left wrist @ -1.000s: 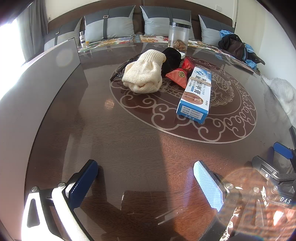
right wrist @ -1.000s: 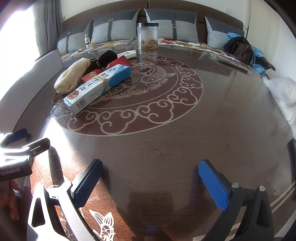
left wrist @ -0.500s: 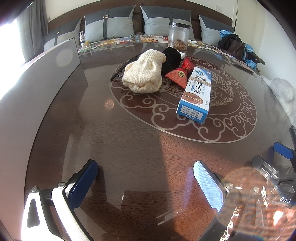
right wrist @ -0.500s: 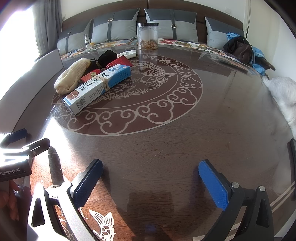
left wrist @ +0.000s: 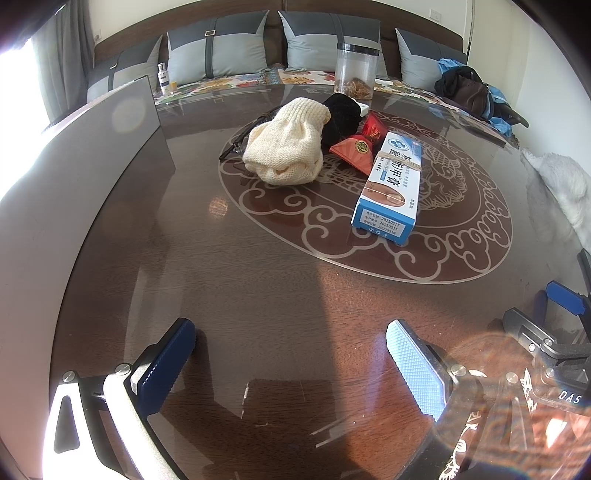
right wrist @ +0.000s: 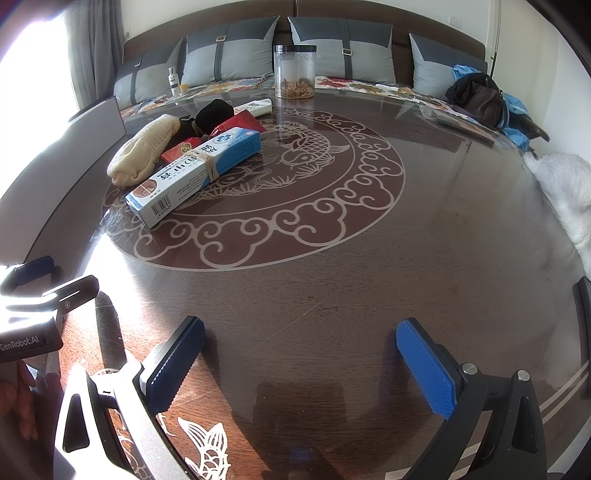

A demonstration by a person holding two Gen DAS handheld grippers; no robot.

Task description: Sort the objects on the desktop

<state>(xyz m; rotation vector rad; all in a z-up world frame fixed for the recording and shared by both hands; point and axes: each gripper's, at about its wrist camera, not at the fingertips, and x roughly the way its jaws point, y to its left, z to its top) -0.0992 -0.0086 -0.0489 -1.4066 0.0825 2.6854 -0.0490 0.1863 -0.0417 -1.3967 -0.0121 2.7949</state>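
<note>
- Evidently nothing is sorted: the blue-white box (left wrist: pixel 388 184), cream knit pouch (left wrist: pixel 286 147) and red packets (left wrist: pixel 356 149) crowd together at upper centre of the counter (left wrist: pixel 258 295).
- Left claw (left wrist: pixel 291 363) and right claw (right wrist: pixel 301 360) hover low, fingers apart and empty, probably ready to reach.

A round dark-wood surface (right wrist: pixel 332 288) under glass fills the room's middle, with a pale scrolled ring and a fish inlaid at its centre. At twelve o'clock a brown bench sofa (right wrist: pixel 295 11) lines the cream wall (right wrist: pixel 424 11), set with grey cushions (right wrist: pixel 229 55) and a flowered seat cover (left wrist: pixel 229 79). Grey curtains (right wrist: pixel 99 40) hang at ten o'clock beside a window (right wrist: pixel 22 44) blown out by sunlight, which glares across the surface at nine o'clock. At three o'clock lies something white and fluffy (right wrist: pixel 565 184).
</note>
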